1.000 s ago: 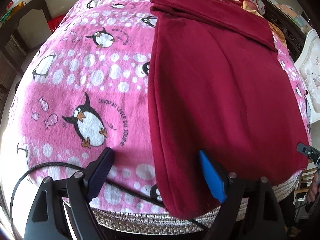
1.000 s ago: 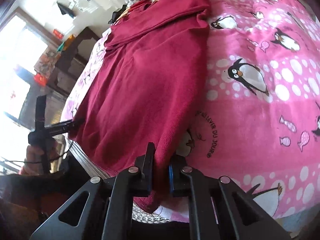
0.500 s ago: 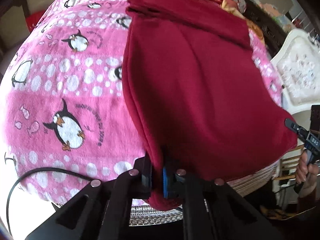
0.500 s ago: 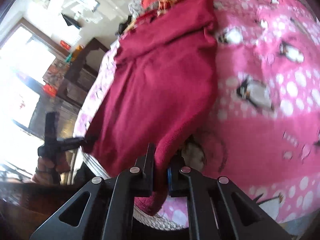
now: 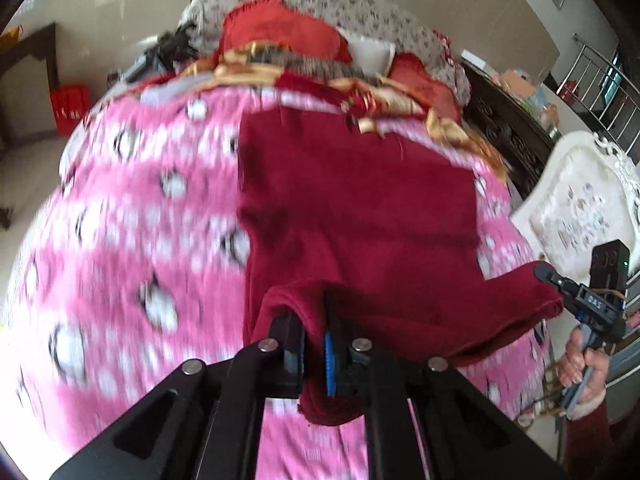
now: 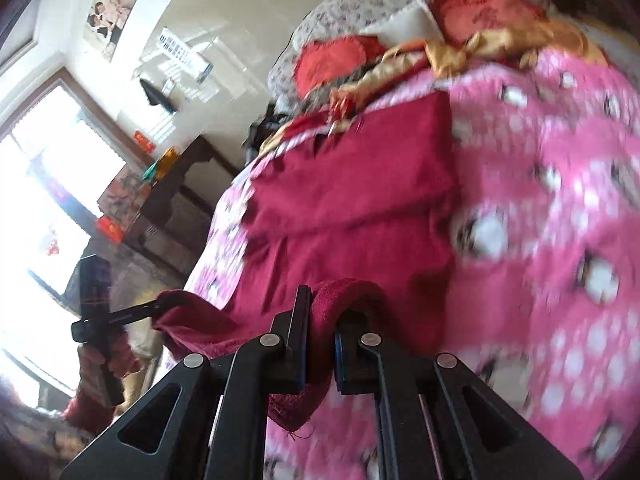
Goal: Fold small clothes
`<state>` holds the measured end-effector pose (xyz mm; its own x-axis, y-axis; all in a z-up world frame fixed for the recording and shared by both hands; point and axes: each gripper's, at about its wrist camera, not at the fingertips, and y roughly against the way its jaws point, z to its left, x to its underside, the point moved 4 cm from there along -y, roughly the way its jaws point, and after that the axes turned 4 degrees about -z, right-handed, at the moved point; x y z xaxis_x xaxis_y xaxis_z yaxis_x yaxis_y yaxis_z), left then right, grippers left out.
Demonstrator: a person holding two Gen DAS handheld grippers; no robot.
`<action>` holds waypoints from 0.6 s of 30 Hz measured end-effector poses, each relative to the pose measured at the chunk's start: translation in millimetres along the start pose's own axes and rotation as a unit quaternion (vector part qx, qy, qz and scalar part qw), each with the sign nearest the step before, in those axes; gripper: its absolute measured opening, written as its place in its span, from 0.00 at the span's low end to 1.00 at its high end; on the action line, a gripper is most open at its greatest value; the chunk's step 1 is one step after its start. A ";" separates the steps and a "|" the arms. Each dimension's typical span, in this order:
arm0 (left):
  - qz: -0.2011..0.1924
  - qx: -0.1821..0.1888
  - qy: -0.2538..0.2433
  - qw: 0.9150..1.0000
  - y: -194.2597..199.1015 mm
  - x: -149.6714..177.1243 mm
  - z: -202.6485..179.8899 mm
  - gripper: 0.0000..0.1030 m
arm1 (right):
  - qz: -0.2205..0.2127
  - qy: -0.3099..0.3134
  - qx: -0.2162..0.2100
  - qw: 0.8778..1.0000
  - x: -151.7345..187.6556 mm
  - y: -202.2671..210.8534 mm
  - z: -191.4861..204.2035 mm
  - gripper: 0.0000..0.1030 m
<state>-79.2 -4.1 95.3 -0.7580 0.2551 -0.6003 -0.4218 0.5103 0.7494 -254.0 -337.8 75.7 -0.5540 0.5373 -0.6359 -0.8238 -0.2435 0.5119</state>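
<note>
Pinching near corners of the maroon garment (image 5: 360, 208), left gripper (image 5: 314, 344) and right gripper (image 6: 322, 344) stay clenched; only the right view shows a window (image 6: 44, 184) leftward.

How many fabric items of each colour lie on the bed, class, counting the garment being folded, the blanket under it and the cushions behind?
Dark red garment: 1
Pink penguin blanket: 1
Red cushions: 2
Total: 4
</note>
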 end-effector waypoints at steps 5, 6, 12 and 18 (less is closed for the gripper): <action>-0.026 -0.014 0.006 1.000 -36.6 -61.7 4.2 0.06 | -0.027 0.009 0.024 0.999 -52.2 -21.6 -9.0 0.00; -0.031 -0.018 0.007 0.999 -45.7 -75.4 5.6 0.06 | -0.032 0.008 0.031 0.999 -64.1 -27.5 -11.9 0.00; -0.033 -0.030 0.019 0.999 -99.0 -131.3 15.5 0.07 | -0.035 -0.008 0.057 0.998 -116.3 -70.0 -36.7 0.00; -0.015 -0.027 0.035 0.999 -152.1 -163.1 31.1 0.11 | -0.011 -0.064 0.071 0.995 -144.7 -121.9 -78.0 0.00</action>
<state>124.1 -97.7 70.5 -0.7768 0.1819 -0.6029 -0.4693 0.4713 0.7468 -82.8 -448.8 60.2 -0.5095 0.6417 -0.5732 -0.8049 -0.1200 0.5812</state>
